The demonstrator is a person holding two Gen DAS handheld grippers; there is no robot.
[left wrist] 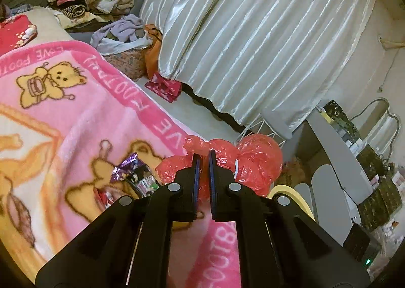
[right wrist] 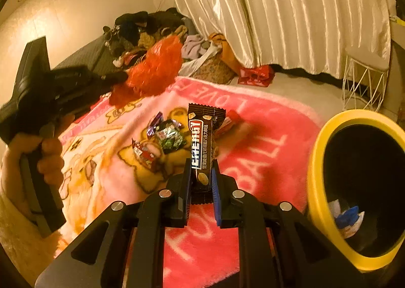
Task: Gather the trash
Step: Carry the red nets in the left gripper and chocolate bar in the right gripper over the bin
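The yellow-rimmed bin [right wrist: 326,202] stands at the edge of the pink blanket [right wrist: 253,151], its black inside holding a blue-and-white scrap [right wrist: 348,219] low against the near wall. The right gripper [right wrist: 201,176] is clamped on a brown chocolate bar wrapper [right wrist: 202,141], which stands upright between the blue pads, above the blanket and just beside the bin's rim. More wrappers [right wrist: 162,138] lie loose on the blanket, farther from the bin. The left gripper [left wrist: 204,161] is pinched on a red plastic bag [left wrist: 253,159], jaws nearly together with thin film between them; the bag hangs crumpled over the blanket, across it from the bin.
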